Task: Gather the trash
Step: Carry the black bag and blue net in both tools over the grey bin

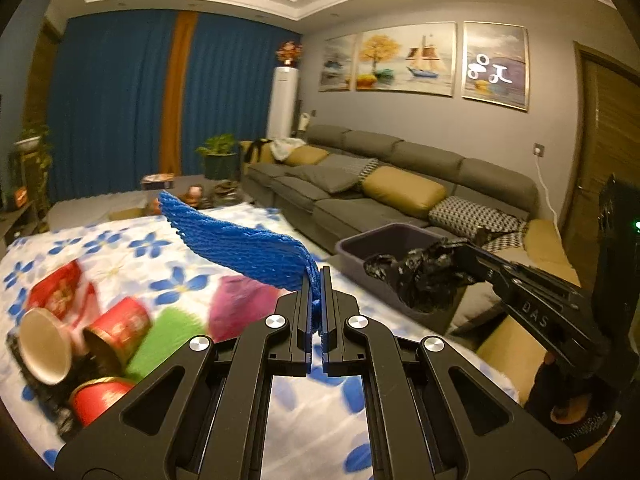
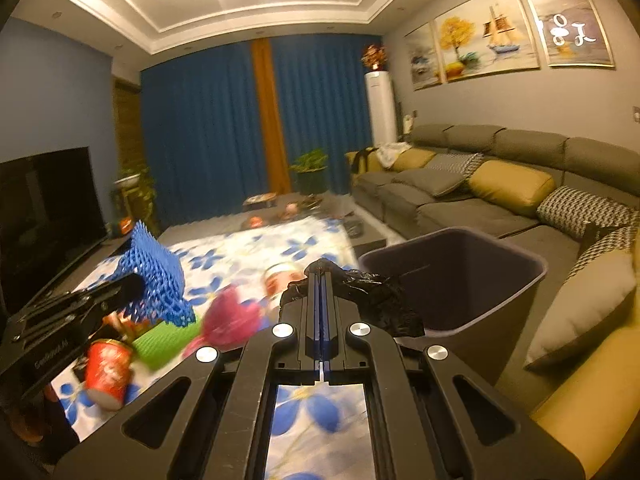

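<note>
The left claw [image 1: 319, 280] is pressed together on one end of a blue foam net sleeve [image 1: 244, 246], which sticks out stiffly ahead of it and above the table [image 1: 120, 248] under its flowered cloth. The right claw [image 2: 321, 276] is likewise clamped tight, pinching a crumpled black plastic bag [image 2: 384, 300] that bulges out to the side of its fingers. Both pieces are held by an edge and lifted clear of the table, probably so they can be carried across without dragging the rest of the litter along.

The grey bin [image 2: 532, 276] stands just beside the table on the sofa side, its mouth open. In the right wrist view the black bag sits at the near rim, not yet over the opening; the blue sleeve is further off, over the table (its turn looks to come second).

More trash remains on the cloth: red paper cups [image 1: 120, 330] lying tipped over, a green foam net [image 2: 164, 340] and a pink one [image 2: 232, 320]. Judging by that pile, collecting is only partly done, and the next step is likely dropping both held pieces into the bin
</note>
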### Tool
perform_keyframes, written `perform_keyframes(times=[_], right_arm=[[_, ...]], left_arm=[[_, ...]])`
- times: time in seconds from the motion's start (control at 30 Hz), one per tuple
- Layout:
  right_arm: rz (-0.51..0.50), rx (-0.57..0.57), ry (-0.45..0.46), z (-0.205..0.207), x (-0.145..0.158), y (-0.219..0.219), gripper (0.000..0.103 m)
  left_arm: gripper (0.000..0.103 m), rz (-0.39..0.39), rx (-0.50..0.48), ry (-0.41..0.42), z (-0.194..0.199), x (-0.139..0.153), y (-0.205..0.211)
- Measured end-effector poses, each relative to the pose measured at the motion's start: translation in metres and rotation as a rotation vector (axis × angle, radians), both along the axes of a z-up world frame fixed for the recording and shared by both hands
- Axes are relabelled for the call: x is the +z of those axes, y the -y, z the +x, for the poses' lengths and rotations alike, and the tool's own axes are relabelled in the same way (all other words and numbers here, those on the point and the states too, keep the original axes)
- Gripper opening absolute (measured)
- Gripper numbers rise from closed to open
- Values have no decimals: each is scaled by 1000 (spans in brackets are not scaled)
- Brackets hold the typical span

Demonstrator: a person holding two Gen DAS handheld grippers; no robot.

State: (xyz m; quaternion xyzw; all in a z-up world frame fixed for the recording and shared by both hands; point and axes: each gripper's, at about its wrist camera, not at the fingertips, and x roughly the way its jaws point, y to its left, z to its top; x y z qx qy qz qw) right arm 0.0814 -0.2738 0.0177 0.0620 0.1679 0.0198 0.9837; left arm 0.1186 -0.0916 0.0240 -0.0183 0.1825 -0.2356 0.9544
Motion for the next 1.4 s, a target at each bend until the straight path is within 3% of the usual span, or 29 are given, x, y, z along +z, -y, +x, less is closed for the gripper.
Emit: perform_keyframes(times=[0.43,0.7,1.07,1.4], right_arm=[[0,-156,39,34,12,69,2],[4,-206,27,51,8,90,2],[-7,-248,9,66,3,104,2],[-1,-255,-10,76,1,108,2]], left_arm=[[2,3,-216,19,53,8,90],[2,-6,-306,-6,90,-4,128],[2,-23,-388,-71,126,-23,163],[2,-8,-400,-113,137,-38,178]])
